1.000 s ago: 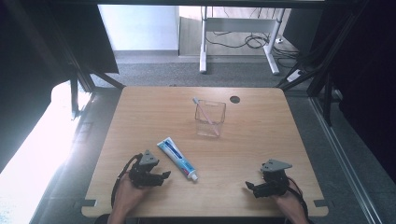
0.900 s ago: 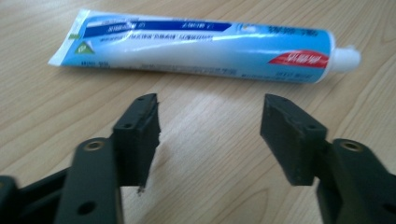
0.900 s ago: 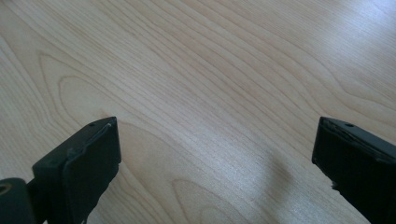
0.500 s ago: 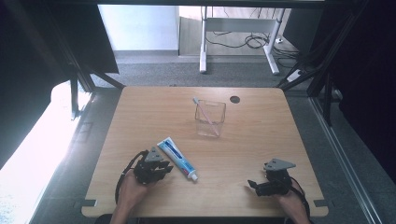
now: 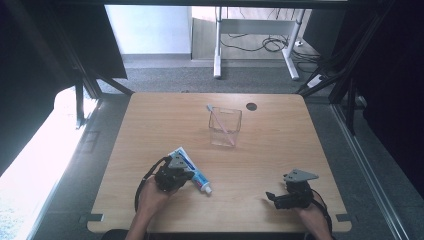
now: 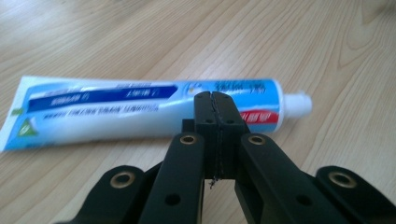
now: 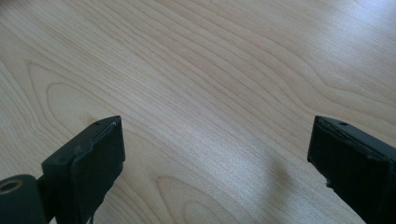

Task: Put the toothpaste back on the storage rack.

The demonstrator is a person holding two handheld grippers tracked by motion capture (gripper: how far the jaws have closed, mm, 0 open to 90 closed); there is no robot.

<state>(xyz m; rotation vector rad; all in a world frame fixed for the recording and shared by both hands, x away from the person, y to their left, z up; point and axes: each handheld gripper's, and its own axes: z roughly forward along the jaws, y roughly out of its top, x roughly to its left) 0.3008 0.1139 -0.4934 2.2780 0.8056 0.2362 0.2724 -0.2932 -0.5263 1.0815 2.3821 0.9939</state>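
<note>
One soft plastic toothpaste tube [image 6: 144, 109], blue and white with a red band and a white screw cap, lies flat on the pale, grained wooden table [image 5: 150, 125] at its near left, just ahead of the left gripper [image 6: 215, 105], whose two black jaws have just been closing and now meet with nothing between them. The right gripper [image 7: 215, 163] stands wide over bare wood at the near right. One clear square cup [image 5: 225, 126] holds one slim pink toothbrush [image 5: 220, 121], mid-table.

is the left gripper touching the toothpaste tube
Cannot tell. In the left gripper view the left gripper, jaws shut pad to pad, overlaps the toothpaste tube; no contact or gap shows plainly.
</note>
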